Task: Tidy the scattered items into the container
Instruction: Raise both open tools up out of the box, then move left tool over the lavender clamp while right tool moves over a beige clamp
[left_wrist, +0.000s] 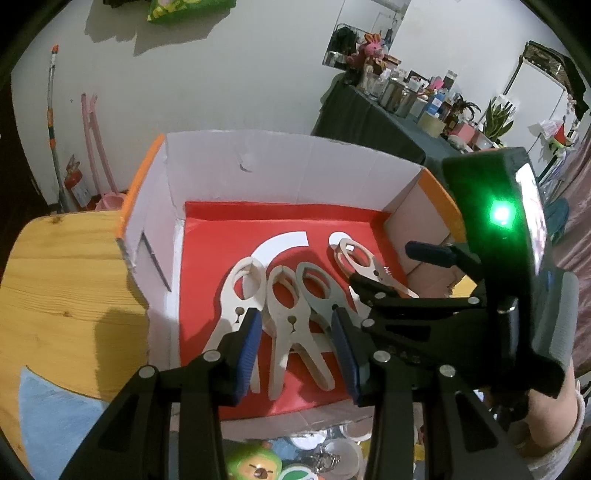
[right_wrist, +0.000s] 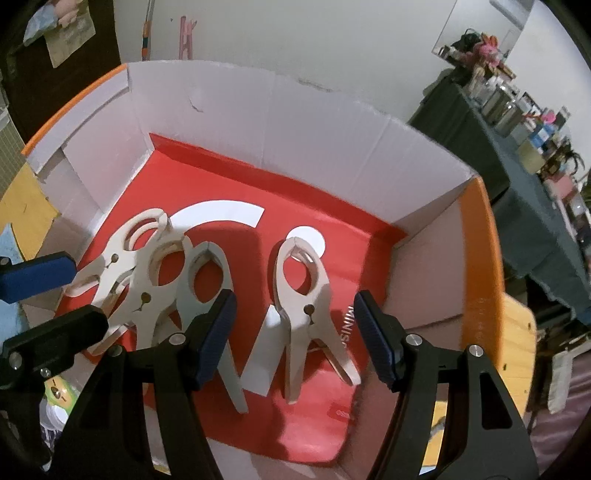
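Note:
An open cardboard box (left_wrist: 277, 166) (right_wrist: 295, 129) with white walls, an orange rim and a red floor holds several pale plastic clips lying flat. Three lie side by side at the left (left_wrist: 240, 295) (right_wrist: 155, 291); one lies apart at the right (left_wrist: 365, 264) (right_wrist: 310, 314). My left gripper (left_wrist: 297, 354) hovers over the middle clip (left_wrist: 290, 328), jaws apart, blue pads clear of it. My right gripper (right_wrist: 295, 336) stands open astride the lone clip without touching it. It also shows at the right of the left wrist view (left_wrist: 402, 273). The left gripper (right_wrist: 48, 306) enters the right wrist view's left edge.
The box rests on a wooden table (left_wrist: 55, 277) with a light blue mat (left_wrist: 48, 406). Small toys and lids (left_wrist: 258, 469) lie in front of the box. A cluttered dresser with a dark cloth (left_wrist: 388, 110) stands behind. A sleeved hand (left_wrist: 554, 424) holds the right gripper.

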